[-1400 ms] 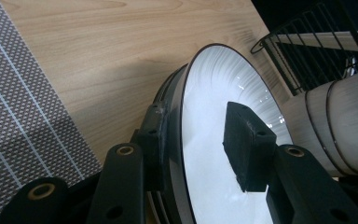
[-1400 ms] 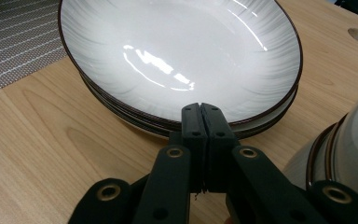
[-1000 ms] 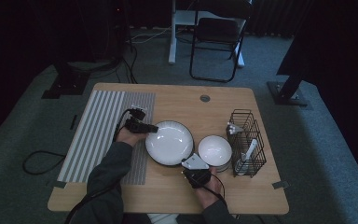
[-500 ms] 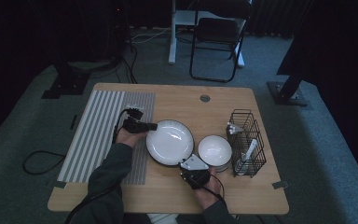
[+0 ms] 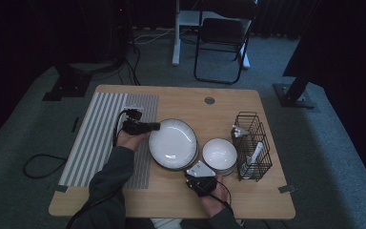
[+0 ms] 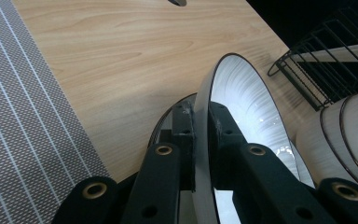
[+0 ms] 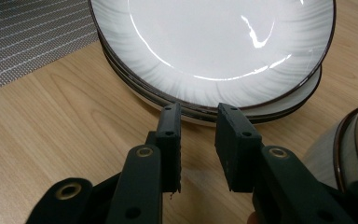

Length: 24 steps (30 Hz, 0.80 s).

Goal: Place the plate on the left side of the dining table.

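Note:
A stack of white dark-rimmed plates (image 5: 173, 143) sits mid-table. My left gripper (image 5: 147, 127) is at its left edge, shut on the rim of the top plate (image 6: 247, 102), which is tipped up off the plates below (image 6: 165, 122). In the left gripper view both pads of that gripper (image 6: 200, 112) press on the rim, though the jaws have just eased slightly wider. My right gripper (image 5: 198, 174) is at the stack's near right edge. In the right gripper view its jaws (image 7: 198, 112) have just been opening; they stand apart just short of the plate rims (image 7: 205, 105), with nothing between them.
Stacked white bowls (image 5: 219, 155) stand right of the plates, close to my right gripper. A black wire basket (image 5: 252, 145) with utensils lies further right. A grey striped mat (image 5: 95, 138) covers the table's left part. A chair (image 5: 221, 43) stands beyond the far edge.
Both hands have stayed beside the plates; the high view shows no clear shift of the plates or grippers.

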Each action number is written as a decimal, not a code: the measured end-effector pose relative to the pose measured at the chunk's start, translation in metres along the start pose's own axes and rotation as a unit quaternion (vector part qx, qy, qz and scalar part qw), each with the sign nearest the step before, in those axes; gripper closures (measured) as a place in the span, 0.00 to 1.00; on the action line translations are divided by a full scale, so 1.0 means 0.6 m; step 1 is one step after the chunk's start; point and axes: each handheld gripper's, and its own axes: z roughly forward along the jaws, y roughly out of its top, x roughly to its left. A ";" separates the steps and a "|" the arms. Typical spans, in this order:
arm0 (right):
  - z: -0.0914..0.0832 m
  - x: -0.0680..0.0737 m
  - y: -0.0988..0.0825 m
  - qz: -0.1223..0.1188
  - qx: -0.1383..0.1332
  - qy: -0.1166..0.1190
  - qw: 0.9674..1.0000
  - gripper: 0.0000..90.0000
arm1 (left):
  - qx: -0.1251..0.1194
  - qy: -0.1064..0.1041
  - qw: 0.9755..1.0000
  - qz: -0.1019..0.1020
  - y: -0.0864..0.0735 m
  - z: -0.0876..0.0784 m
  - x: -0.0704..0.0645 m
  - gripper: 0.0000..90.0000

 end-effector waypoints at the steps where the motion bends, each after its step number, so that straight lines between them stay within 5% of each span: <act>1: 0.000 0.000 -0.001 0.001 0.002 0.000 1.000 0.79 | -0.002 0.000 1.000 -0.001 0.000 -0.001 0.000 0.94; 15: 0.003 0.002 -0.008 0.000 0.005 0.002 1.000 0.78 | -0.046 0.003 0.998 -0.033 0.000 -0.059 0.026 0.94; 24: 0.006 0.009 -0.014 -0.002 0.013 0.008 1.000 0.78 | -0.070 0.028 0.996 -0.043 -0.002 -0.109 0.052 0.94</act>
